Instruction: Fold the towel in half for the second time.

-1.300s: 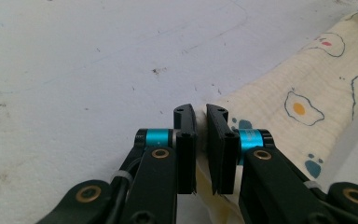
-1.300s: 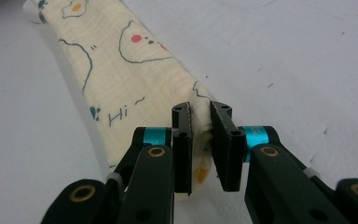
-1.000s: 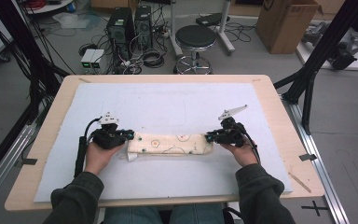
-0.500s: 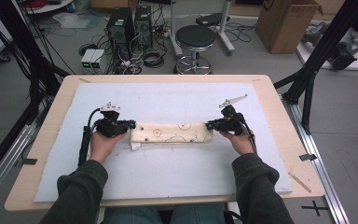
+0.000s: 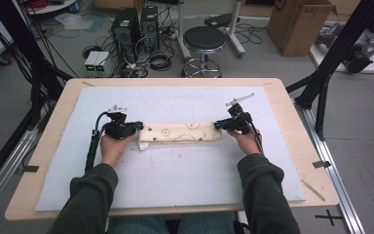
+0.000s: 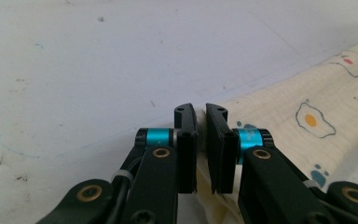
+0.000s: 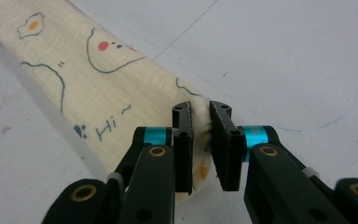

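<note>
Your desk (image 5: 292,109) is a wooden top under a pale blue-white mat (image 5: 175,180), and across the middle of that mat lies the cream cloth (image 5: 180,132) with its printed fried eggs and doodles, folded into a long narrow band running left to right. Compared with a second ago, the band sits farther from you on the mat and looks flatter and more evenly stretched, and both your hands have travelled away from you with it. I read that as you carrying the folded band toward the far side while keeping it taut, so the fold holds its shape; what probably remains is to lay it down square or make another fold.

Your left tongs (image 5: 137,128) grip the left end of the cloth: in the left gripper view (image 6: 201,140) the jaws stand nearly closed with a thin layer of fabric pinched between them. Your right tongs (image 5: 219,125) grip the right end the same way, and in the right gripper view (image 7: 201,140) a bunched corner of cloth is squeezed in the narrow gap. A small loose corner sticks out under the band near your left hand (image 5: 114,146).

No box, tray or bin stands on the desk; the only container is a cardboard box (image 5: 297,22) on the floor beyond the far right, and I cannot tell what it holds.
</note>
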Motion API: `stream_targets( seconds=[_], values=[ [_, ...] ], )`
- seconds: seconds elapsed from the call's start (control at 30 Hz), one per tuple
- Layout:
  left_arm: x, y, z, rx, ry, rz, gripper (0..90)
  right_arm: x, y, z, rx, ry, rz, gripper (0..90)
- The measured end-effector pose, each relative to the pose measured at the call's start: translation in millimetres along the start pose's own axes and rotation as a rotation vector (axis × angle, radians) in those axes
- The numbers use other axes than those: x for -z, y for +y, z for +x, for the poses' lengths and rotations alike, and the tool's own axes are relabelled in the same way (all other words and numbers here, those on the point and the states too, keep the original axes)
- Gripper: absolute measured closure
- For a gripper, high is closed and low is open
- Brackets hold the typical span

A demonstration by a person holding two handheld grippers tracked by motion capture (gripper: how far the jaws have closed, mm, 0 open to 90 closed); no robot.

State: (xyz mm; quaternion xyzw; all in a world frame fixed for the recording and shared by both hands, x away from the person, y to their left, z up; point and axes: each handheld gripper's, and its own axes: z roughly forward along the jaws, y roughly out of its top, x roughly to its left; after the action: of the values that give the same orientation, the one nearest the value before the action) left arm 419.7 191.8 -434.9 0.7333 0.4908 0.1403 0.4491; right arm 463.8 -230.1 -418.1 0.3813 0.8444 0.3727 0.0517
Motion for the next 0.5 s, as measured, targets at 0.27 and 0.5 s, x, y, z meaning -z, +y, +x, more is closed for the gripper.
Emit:
stream_targets(
  seconds=[0.27, 0.5],
  values=[
    [-8.2, 2.6, 3.4, 0.002, 0.011, 0.004, 82.5, -9.3, -3.6, -7.1, -0.026, 0.006, 0.020, 79.1],
    [-3.7, 3.3, 8.0, 0.007, 0.010, -0.016, 65.1, -8.2, -4.6, -10.1, -0.039, 0.023, -0.005, 68.2]
  ],
)
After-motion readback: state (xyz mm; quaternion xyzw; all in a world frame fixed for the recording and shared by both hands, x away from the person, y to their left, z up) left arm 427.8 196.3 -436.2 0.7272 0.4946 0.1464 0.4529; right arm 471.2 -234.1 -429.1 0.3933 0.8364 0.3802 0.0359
